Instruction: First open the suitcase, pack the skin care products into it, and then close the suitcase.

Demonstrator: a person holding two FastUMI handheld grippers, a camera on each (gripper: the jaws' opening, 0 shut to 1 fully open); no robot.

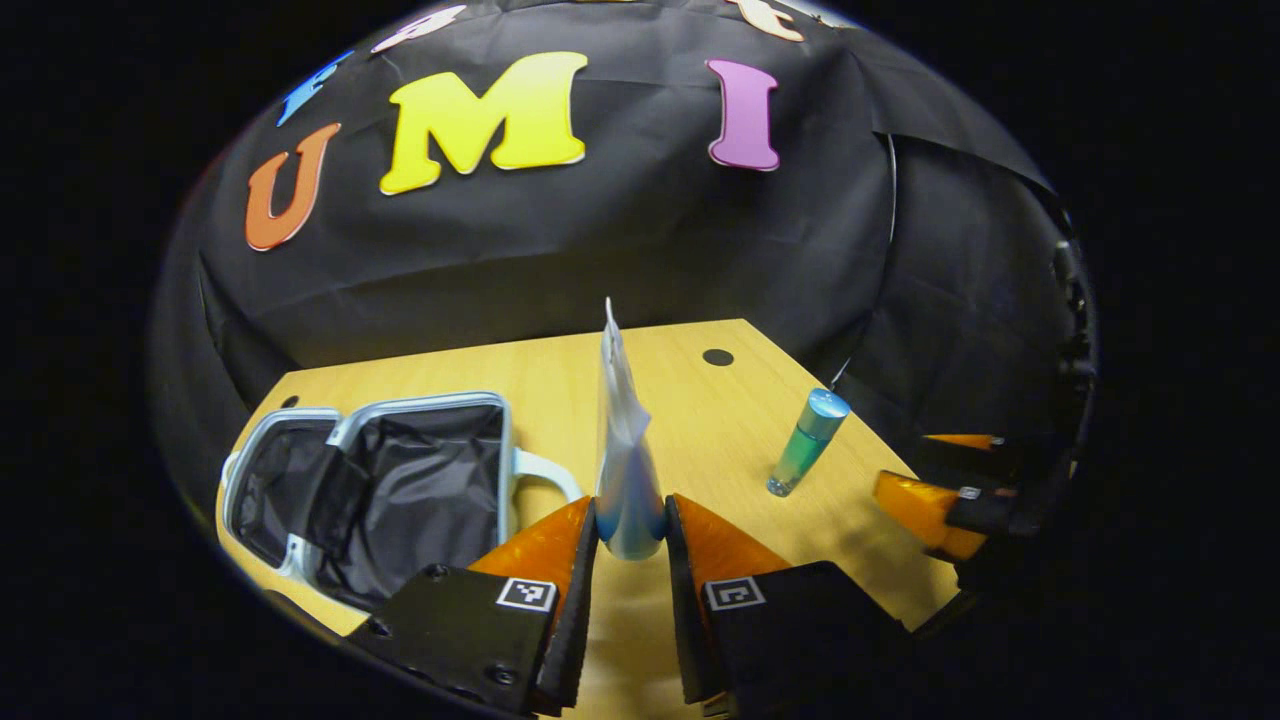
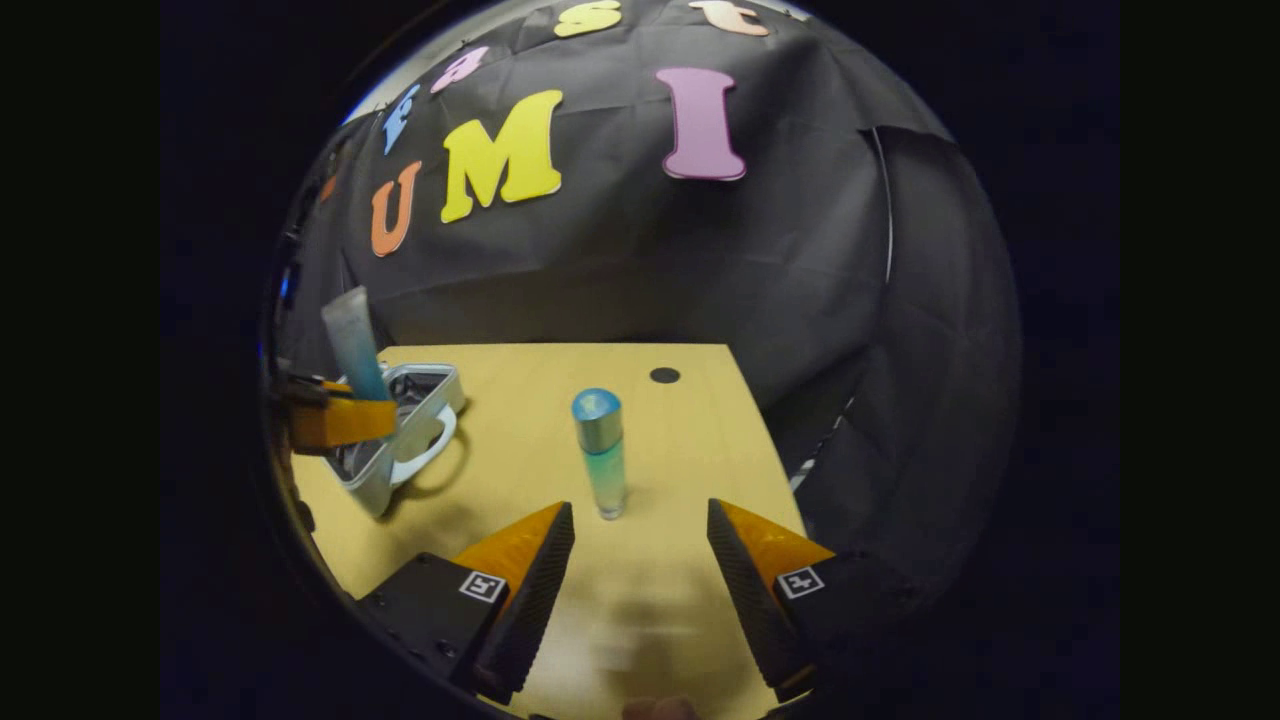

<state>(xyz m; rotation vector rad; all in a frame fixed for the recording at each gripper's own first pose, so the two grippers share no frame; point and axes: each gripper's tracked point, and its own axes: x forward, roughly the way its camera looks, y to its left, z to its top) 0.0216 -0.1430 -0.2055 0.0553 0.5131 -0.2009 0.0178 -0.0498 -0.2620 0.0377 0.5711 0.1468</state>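
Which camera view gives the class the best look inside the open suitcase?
The left gripper view: the pale-blue hard-shell suitcase lies open there, its dark fabric lining facing the camera. The right gripper view shows it small, edge-on and partly behind the left tongs.

No readable text, brand or number — the tube (image 1: 626, 450) and bottle (image 2: 600, 450) bear none; each claw carries just a square coded marker (image 1: 527, 593).

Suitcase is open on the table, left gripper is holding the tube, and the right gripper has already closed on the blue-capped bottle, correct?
Not quite: the right gripper is open, and the blue-capped bottle stands untouched on the table ahead of it, as the right gripper view shows. The rest holds: the suitcase lies open and the left gripper grips the tube.
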